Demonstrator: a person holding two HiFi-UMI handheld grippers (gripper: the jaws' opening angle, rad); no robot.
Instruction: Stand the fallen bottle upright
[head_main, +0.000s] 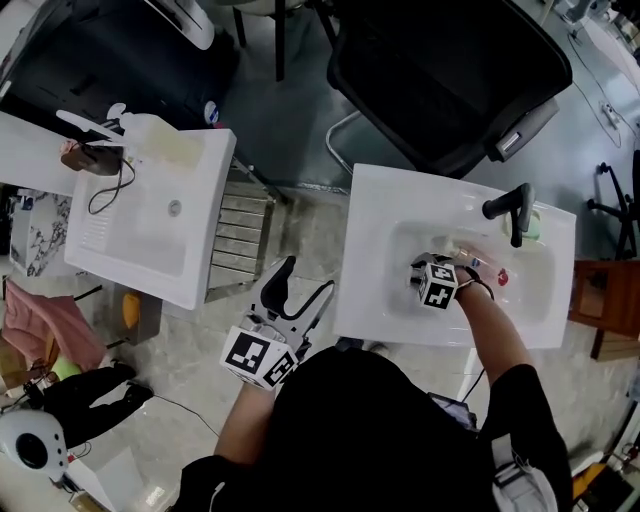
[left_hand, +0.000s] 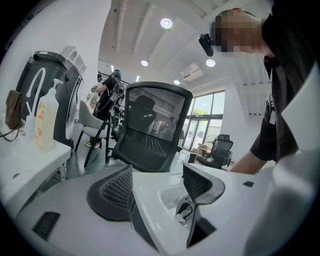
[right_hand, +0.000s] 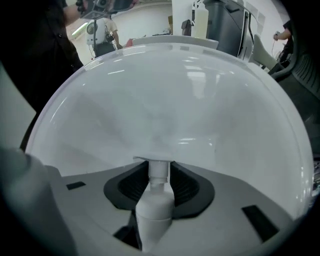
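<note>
Basin (right_hand: 175, 100): white, glossy, smooth, ceramic-looking, with soft reflections.
Bottle (right_hand: 154, 210): white plastic, smooth, satin rather than shiny.
Left hand-held gripper (left_hand: 157, 172): smooth grey plastic body; pads (left_hand: 116, 192) black, matt, finely ribbed.
Faucet (head_main: 518, 225): black, matt.
Chair (left_hand: 150, 130): black mesh back in a smooth plastic frame.
Cloth (head_main: 45, 320): pink, soft, creased.

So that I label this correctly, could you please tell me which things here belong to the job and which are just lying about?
Part of the job:
white bottle, in the basin
right gripper, closed on the bottle's neck
right sink

Just lying about:
left gripper, open and empty
pump bottle on the left sink
office chair
pink cloth
</note>
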